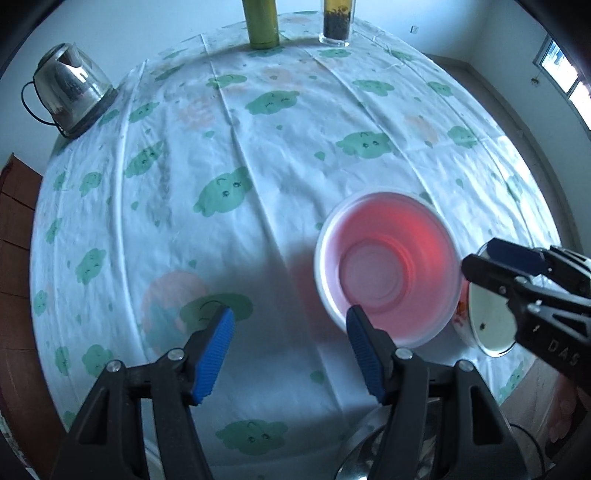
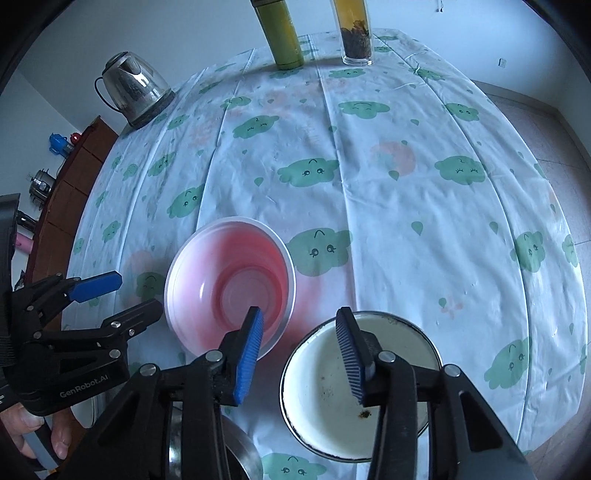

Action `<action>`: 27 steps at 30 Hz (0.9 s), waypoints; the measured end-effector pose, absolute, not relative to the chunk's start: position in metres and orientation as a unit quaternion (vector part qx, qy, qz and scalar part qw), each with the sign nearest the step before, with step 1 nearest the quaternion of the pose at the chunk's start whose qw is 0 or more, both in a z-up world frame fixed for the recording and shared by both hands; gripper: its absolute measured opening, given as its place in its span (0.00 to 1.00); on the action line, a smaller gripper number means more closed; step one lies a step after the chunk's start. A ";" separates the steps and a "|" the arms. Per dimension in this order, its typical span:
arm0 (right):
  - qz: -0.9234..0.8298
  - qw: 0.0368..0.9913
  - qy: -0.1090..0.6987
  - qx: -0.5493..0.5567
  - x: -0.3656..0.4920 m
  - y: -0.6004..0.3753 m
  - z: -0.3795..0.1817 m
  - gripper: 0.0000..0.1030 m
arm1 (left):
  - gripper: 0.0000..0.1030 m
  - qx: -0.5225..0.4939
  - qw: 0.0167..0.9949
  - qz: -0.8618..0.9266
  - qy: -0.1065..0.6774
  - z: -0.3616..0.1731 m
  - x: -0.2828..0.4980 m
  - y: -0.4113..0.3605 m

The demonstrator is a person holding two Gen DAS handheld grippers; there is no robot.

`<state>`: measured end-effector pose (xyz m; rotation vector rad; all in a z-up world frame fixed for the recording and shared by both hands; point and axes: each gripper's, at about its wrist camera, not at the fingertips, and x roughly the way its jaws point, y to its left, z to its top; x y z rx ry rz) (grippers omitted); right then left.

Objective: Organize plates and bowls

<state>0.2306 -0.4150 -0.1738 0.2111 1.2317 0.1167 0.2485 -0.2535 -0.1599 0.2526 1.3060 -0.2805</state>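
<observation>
Kettle [image 1: 70, 86], glass-bodied with a dark base, stands at ten o'clock on the round table [image 1: 295, 155], which is covered by a pale cloth printed with green clouds. At twelve o'clock on the far edge an olive-green bottle [image 1: 261, 24] stands upright, and just to its right a clear glass tumbler [image 1: 338, 22] with dark leaves at its bottom.

In the left wrist view the left gripper [image 1: 290, 350] points down at the cloth with its blue-padded jaws spread and nothing between them. Its right fingertip overlaps the near rim of the pink plastic bowl [image 1: 388, 269], which sits upright and empty at four o'clock in that view; whether the pad touches the rim I cannot tell.

Just right of the pink bowl sits a white enamel bowl [image 2: 343, 391] with a dark rim and a few brown specks inside, the two bowls close but apart. The right gripper [image 2: 299, 354] hangs over the gap between them, jaws partly spread and pinching nothing: its left pad lies over the pink bowl's near rim, its right pad over the white bowl's far rim. A shiny metal dish [image 2: 240, 454] shows at six o'clock beneath the grippers. At eight o'clock in the right wrist view a hand [image 2: 33, 435] holds the left gripper's handle.
</observation>
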 end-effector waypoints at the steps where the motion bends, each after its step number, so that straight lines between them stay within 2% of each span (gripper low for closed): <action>1: 0.055 0.809 0.577 0.098 0.232 -0.415 -0.174 0.42 | 0.62 0.117 0.778 -0.130 0.604 -0.161 0.250 -0.255; 5: 0.058 0.805 0.582 0.097 0.236 -0.412 -0.178 0.42 | 0.62 0.122 0.776 -0.126 0.605 -0.166 0.253 -0.257; 7: 0.063 0.804 0.583 0.096 0.238 -0.411 -0.180 0.34 | 0.62 0.121 0.776 -0.127 0.606 -0.167 0.253 -0.258; 13: 0.070 0.797 0.592 0.100 0.243 -0.405 -0.187 0.29 | 0.59 0.118 0.771 -0.132 0.611 -0.171 0.254 -0.261; 14: 0.072 0.795 0.594 0.100 0.243 -0.404 -0.188 0.27 | 0.56 0.117 0.771 -0.135 0.611 -0.171 0.254 -0.262; 16: 0.076 0.794 0.594 0.102 0.243 -0.402 -0.189 0.17 | 0.43 0.118 0.769 -0.142 0.612 -0.171 0.253 -0.264; 17: 0.078 0.795 0.594 0.100 0.243 -0.400 -0.189 0.16 | 0.23 0.117 0.765 -0.150 0.615 -0.172 0.253 -0.266; 18: 0.080 0.795 0.593 0.099 0.242 -0.399 -0.189 0.12 | 0.14 0.116 0.762 -0.155 0.618 -0.173 0.253 -0.268; 27: 0.082 0.800 0.586 0.099 0.240 -0.395 -0.182 0.12 | 0.14 0.120 0.766 -0.151 0.613 -0.169 0.251 -0.265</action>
